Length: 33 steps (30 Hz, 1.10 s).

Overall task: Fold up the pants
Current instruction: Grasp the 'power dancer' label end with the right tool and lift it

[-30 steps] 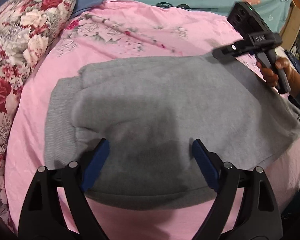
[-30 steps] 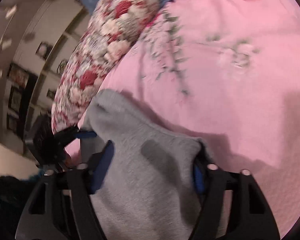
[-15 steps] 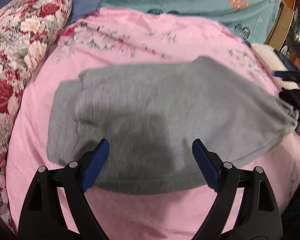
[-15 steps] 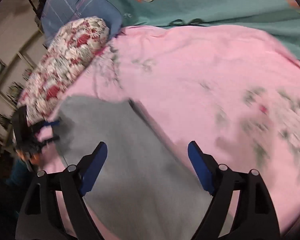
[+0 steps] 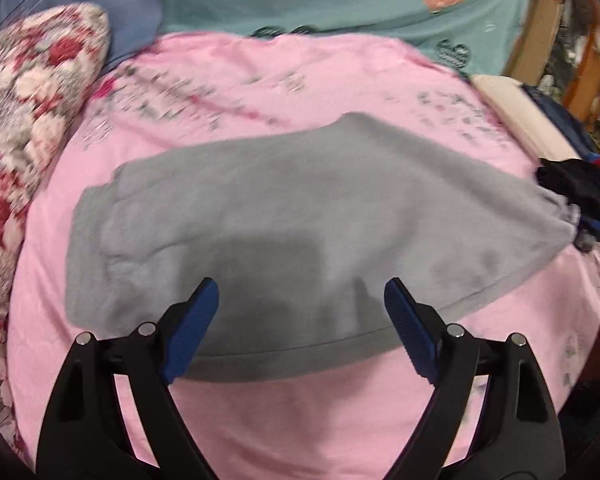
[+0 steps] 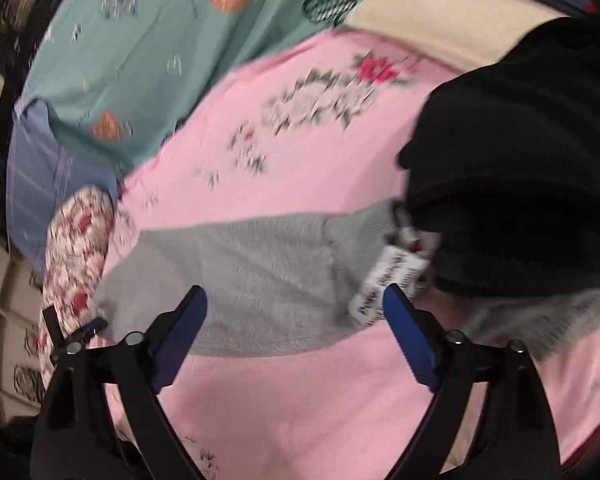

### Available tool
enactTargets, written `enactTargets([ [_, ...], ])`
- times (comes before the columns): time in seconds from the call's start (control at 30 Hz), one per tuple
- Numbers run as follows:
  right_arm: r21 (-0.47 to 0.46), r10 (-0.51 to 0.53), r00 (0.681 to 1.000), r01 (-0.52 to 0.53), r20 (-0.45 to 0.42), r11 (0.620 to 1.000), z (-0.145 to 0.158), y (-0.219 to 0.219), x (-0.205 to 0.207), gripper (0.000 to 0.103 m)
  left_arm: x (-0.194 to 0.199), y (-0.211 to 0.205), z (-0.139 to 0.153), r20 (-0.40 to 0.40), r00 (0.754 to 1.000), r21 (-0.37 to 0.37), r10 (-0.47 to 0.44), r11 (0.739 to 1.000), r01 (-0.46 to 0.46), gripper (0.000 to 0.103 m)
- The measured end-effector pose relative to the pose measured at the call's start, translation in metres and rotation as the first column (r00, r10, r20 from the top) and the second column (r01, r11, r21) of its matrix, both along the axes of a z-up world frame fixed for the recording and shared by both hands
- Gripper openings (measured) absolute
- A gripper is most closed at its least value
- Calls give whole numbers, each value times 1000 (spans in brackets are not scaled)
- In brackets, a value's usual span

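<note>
The grey sweatpants (image 5: 284,232) lie on the pink bedspread (image 5: 300,420), already doubled into a long band; further folds appear to remain. The left gripper (image 5: 300,312) stands wide and empty above them; the right gripper (image 6: 296,320) is opening, nothing pinched.

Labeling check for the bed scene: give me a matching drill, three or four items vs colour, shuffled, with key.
Column 1:
1. pants
2. bedsheet
3. pillow
4. garment beside the pants' waistband

Column 2:
A. pink
B. black
C. grey
D. red-and-white floral

Pairs: 1-C, 2-A, 3-D, 4-B
</note>
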State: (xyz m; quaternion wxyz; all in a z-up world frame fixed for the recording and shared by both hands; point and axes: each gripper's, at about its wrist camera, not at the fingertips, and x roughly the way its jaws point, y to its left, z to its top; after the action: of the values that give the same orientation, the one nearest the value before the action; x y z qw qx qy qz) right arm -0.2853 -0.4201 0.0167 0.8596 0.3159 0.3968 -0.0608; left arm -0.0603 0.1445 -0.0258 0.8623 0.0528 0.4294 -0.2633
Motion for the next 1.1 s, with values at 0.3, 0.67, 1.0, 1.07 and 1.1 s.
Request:
enactTargets([
  [0.3, 177, -131, 986, 148, -106, 973, -55, -21, 10, 92, -9, -84, -41, -53, 987, 92, -149, 984, 153, 88],
  [0.67, 236, -111, 993, 115, -29, 965, -77, -28, 29, 89, -12, -96, -35, -64, 979, 10, -193, 981, 194, 88],
  [1.0, 285, -143, 990, 136, 4, 949, -83, -39, 22, 51, -14, -105, -47, -59, 978, 80, -202, 975, 206, 91],
  [1.07, 301, -131, 991, 121, 13, 946, -84, -38, 27, 58, -15, -105, -47, -54, 978, 82, -200, 976, 204, 91],
  [1.1, 295, -101, 995, 90, 24, 951, -84, -35, 30, 58, -15, -104, -47, -53, 979, 80, -199, 976, 203, 91],
])
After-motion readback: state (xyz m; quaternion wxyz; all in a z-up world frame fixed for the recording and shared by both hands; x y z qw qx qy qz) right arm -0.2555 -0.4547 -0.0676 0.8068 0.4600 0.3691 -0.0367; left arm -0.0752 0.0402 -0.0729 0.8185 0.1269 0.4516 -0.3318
